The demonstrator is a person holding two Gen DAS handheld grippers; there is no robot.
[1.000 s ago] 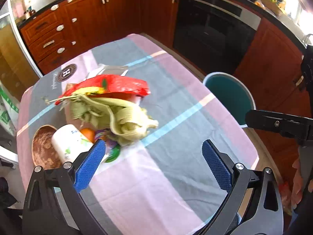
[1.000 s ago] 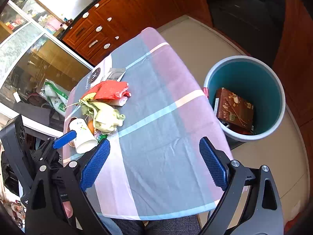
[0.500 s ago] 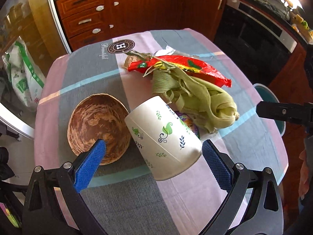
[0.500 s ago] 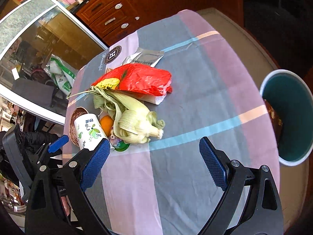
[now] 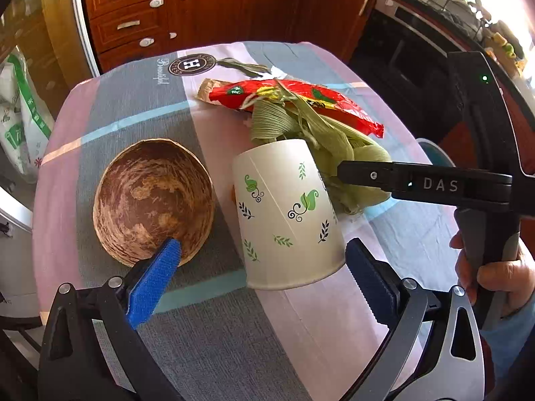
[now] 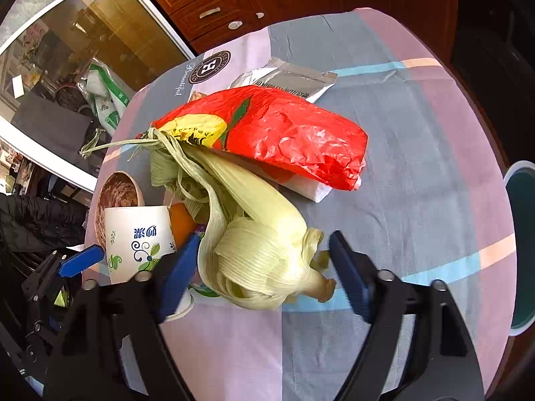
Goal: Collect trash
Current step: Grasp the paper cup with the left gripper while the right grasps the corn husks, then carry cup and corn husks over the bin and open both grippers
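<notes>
A pile of trash lies on the checked tablecloth (image 5: 207, 334). My left gripper (image 5: 260, 279) is open around a tipped white paper cup (image 5: 287, 214) with green leaf prints. Its right pad is close to the cup's rim and its left pad stands well clear. My right gripper (image 6: 264, 270) straddles the pale corn husk bundle (image 6: 260, 250). Its jaws are closing, with a small gap still at the right pad. A red plastic bag (image 6: 291, 133) lies behind the husks over a silver pouch (image 6: 291, 77). An orange (image 6: 182, 224) sits between cup and husks.
A brown coconut shell bowl (image 5: 153, 197) lies left of the cup, under my left pad. A teal bin (image 6: 521, 200) stands on the floor off the table's right edge. The right gripper's body (image 5: 418, 183) crosses over the husks. Wooden cabinets and an oven stand behind.
Both grippers have come down close over the pile. The left one now frames the cup. The right one has reached the husk bundle and its jaws have narrowed.
</notes>
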